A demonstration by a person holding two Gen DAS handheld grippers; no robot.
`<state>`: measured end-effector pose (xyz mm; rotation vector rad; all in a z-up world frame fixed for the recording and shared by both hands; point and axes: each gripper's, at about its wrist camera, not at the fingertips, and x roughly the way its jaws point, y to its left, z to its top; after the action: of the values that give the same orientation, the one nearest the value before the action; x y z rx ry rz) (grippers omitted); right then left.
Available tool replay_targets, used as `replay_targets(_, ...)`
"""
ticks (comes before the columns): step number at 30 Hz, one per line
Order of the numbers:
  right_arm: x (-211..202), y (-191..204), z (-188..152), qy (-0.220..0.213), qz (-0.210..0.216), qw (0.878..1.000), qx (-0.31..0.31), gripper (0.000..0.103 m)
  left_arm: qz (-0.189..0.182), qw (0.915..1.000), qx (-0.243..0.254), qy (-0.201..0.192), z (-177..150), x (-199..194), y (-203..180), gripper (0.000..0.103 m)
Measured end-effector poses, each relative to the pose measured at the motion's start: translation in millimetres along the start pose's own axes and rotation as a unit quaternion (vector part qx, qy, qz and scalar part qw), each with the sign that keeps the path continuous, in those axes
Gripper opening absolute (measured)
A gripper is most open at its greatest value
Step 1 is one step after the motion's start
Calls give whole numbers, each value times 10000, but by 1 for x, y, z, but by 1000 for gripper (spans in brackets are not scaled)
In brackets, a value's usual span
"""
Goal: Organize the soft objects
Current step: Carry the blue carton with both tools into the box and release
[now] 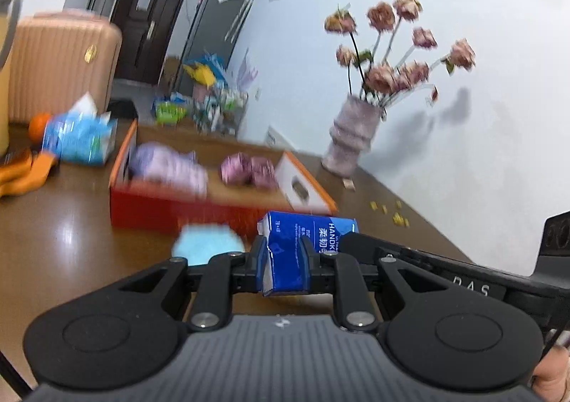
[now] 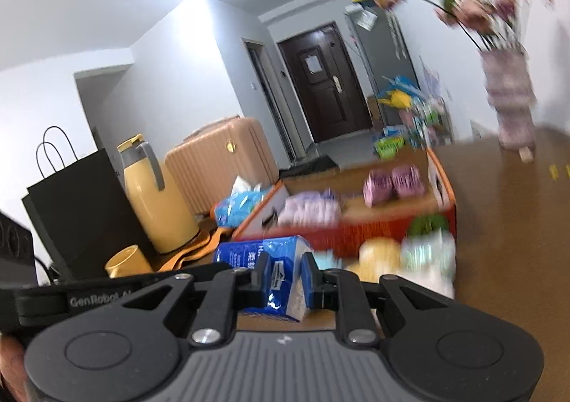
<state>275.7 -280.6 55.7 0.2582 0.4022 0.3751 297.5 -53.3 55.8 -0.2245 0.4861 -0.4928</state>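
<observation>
Both grippers, left [image 1: 283, 261] and right [image 2: 285, 277], had fingers clamped on the soft, light, crushable tissue pack [image 1: 302, 245] at lower centre.

A lived-in home, plainly: dark entrance door [image 2: 322, 95] at the far end, pink suitcase [image 2: 221, 167] parked against the wall, yellow thermos jug [image 2: 156, 195] and vase of dried flowers [image 1: 352, 138] on the brown wooden surface [image 1: 71, 241], snack packets heaped on the floor.

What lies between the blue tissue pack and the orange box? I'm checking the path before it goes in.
In the left wrist view, only bare brown table separates the blue tissue pack from the orange box; a light-blue item sits just left.
</observation>
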Motion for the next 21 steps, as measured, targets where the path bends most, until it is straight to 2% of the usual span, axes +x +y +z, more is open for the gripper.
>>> replay_targets(4, 60, -9, 54, 49, -199, 9989, -416, 18, 134, 9999, 30, -36, 56, 59, 20, 19)
replay_targets(6, 97, -20, 83, 199, -225, 9987, -409, 18, 171, 9997, -188, 63, 85, 96, 39, 19)
replay_targets(10, 192, -50, 132, 682, -351, 9961, -441, 18, 363, 9980, -461, 242, 123, 175, 77, 19)
replay_targets(13, 262, -69, 143, 1152, -567, 9907, -457, 18, 570, 9937, -714, 645, 131, 236, 106, 19)
replay_targets(16, 323, -90, 142, 1702, -724, 9821, -363, 18, 785, 9878, -767, 1101, 127, 284, 130, 19)
replay_targets(18, 350, -99, 136, 1996, -854, 9753, -399, 17, 842, 9840, -746, 1384, 125, 306, 138, 17)
replay_targets(21, 373, -106, 124, 2261, -1120, 9666, -456, 13, 985, 9798, -463, 1676, 121, 323, 134, 17)
